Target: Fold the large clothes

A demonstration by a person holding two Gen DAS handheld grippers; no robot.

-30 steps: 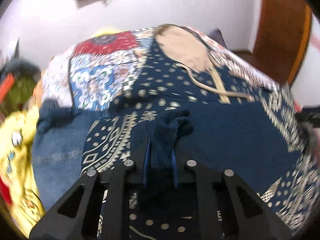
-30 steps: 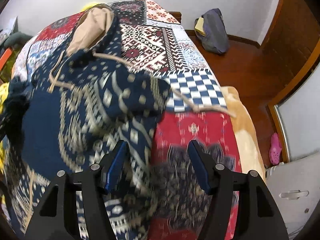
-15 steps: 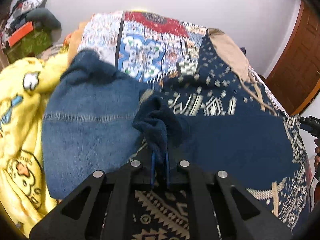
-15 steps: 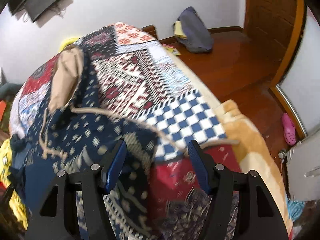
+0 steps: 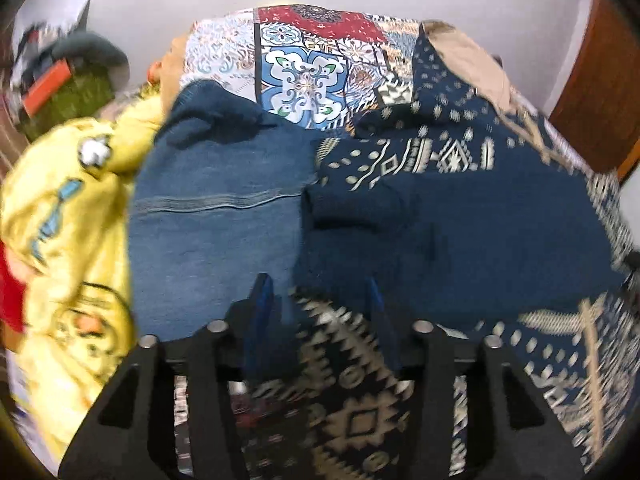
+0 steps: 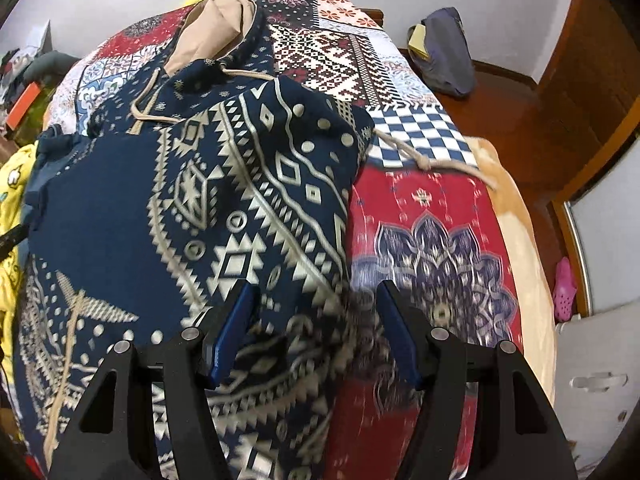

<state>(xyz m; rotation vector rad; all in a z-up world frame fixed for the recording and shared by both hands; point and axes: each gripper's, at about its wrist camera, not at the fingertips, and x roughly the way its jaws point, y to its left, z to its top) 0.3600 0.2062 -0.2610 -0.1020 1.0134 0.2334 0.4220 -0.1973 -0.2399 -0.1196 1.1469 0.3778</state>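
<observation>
navy knit: patterned hoodie spread on the patchwork bedspread, ahead of and under both grippers.
left sleeve: plain navy sleeve with its cuff lying across the body, just ahead of the left gripper; looks folded in.
right sleeve: patterned sleeve laid over the chest, ahead of the right gripper; looks folded in too.
left gripper: fingers spread wide, holding nothing, cloth beneath the gap.
right gripper: fingers apart, empty, straddling the hoodie's right edge.
hood: tan-lined hood flat at the far end, drawstring trailing off to the right.
left to do: probably folding the hem up toward the hood; body not yet folded.
beside the left gripper: denim garment and yellow garment, unfolded.
</observation>
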